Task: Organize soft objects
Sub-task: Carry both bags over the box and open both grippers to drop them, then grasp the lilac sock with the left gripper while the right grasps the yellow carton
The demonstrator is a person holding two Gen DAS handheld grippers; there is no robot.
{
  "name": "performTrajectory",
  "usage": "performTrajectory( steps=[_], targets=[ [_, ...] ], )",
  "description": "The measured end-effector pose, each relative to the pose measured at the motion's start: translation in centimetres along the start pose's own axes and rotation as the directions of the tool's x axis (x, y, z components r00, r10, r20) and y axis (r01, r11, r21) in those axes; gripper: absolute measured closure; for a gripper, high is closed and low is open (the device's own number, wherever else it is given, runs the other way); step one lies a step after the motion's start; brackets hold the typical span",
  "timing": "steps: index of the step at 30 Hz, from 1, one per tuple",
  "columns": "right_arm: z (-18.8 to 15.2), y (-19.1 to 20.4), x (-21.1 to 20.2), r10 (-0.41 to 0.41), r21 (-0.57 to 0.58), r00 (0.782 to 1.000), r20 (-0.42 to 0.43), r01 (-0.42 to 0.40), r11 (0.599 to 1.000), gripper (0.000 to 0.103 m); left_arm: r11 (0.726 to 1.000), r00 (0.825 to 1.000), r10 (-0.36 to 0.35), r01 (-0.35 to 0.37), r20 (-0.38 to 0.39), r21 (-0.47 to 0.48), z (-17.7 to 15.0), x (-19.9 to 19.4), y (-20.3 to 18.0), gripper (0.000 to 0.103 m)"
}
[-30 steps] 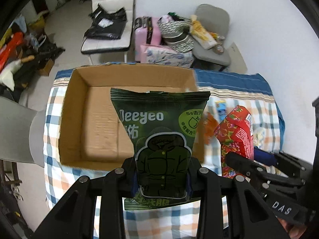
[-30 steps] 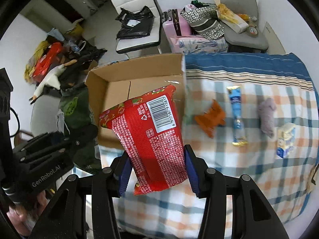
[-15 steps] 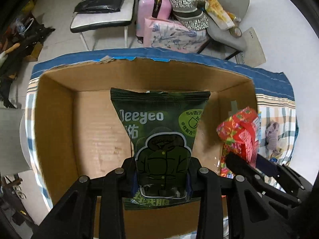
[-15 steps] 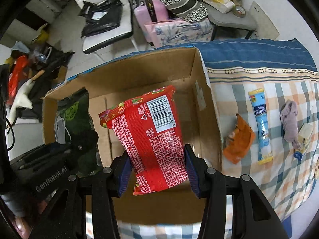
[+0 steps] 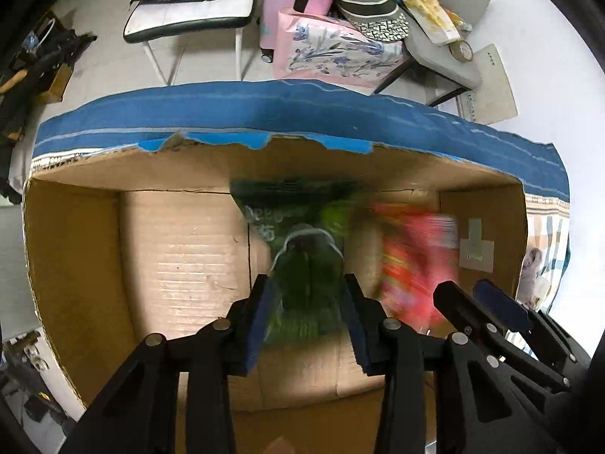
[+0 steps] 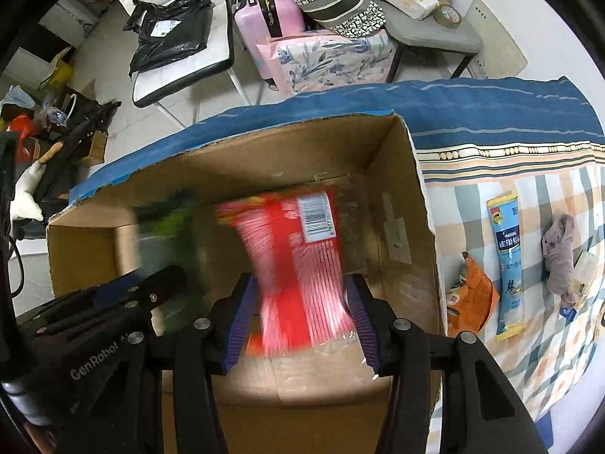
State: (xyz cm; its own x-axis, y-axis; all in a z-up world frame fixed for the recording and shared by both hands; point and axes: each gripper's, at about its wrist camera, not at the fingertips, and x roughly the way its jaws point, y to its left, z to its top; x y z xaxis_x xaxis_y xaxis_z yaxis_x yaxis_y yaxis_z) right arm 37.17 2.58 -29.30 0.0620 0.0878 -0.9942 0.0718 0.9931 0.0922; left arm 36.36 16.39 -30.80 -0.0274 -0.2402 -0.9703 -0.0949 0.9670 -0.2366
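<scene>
Both grippers hang over an open cardboard box (image 5: 75,265) (image 6: 423,196). The green Deeyeo packet (image 5: 302,249) is motion-blurred between the spread fingers of my left gripper (image 5: 308,314) and looks to be dropping into the box. The red snack packet (image 6: 302,265) is likewise blurred between the spread fingers of my right gripper (image 6: 300,317). The red packet also shows in the left wrist view (image 5: 412,257), and the green one in the right wrist view (image 6: 170,223). The fingers no longer press either packet.
On the checked cloth (image 6: 529,359) right of the box lie an orange packet (image 6: 469,302), a blue stick packet (image 6: 508,265), a grey cloth toy (image 6: 559,253) and a small pale pack (image 6: 586,272). Beyond the table stand chairs, a pink suitcase (image 6: 264,15) and bags.
Both grippers moved forward and down over the box, then opened. Both packets, held sharp and still earlier, are now blurred and lower, falling into the box.
</scene>
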Motion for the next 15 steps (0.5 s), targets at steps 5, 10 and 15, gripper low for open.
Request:
performTrajectory(
  steps=[5,10,15],
  targets=[
    [-0.4,0.4,-0.6,-0.02,-0.021,1.0,0.001,0.02,1.0,0.043,1.0,0.999,0.027,-0.027,0.022,-0.002,-0.5,-0.6,0.4,0.046],
    [-1.9,0.2,-1.8,-0.038,-0.041,0.999,0.005,0.038,0.998,0.018,0.997,0.995,0.078,-0.077,0.069,-0.016,-2.3,-1.8,1.7,0.016],
    [-4.2,-0.3,-2.9,-0.032,-0.063,0.999,0.006,0.033,0.997,0.0,0.995,0.99,0.098,-0.097,0.1,-0.017,-5.0,-3.1,2.7,0.007]
  ],
)
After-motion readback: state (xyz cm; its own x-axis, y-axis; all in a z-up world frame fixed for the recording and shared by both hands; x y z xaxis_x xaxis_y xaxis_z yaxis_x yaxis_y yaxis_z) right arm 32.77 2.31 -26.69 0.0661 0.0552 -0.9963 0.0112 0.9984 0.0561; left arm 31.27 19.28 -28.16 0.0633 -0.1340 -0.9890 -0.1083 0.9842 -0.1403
